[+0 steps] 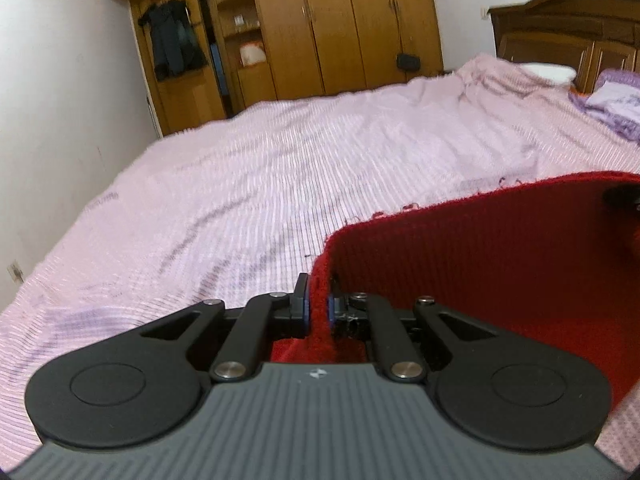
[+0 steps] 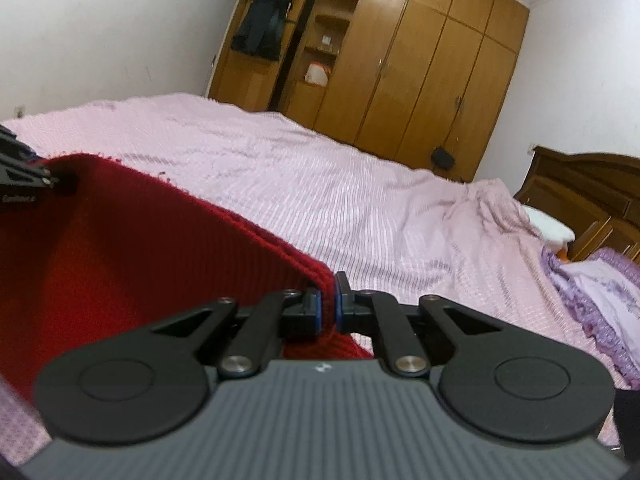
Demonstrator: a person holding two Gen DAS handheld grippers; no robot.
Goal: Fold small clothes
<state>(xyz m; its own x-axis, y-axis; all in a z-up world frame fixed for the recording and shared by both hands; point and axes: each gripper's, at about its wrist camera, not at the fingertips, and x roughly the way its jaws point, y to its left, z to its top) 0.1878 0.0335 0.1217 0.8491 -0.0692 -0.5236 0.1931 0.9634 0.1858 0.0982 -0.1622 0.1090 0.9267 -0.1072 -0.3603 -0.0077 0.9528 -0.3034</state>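
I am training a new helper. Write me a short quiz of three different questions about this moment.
1. True or false: the left tongs are open and hold nothing.
2. What colour is the knitted garment held above the pink bedspread?
3. Choose: the dark jacket hangs (a) on the headboard, (b) in the wooden wardrobe, (c) on the bed.

Key: 1 false, both they and the right tongs are shut on the garment's edge; 2 red; 3 b.

The red garment point(image 1: 480, 264) runs off frame at right; its lower part is hidden behind the left gripper point(image 1: 317, 307).
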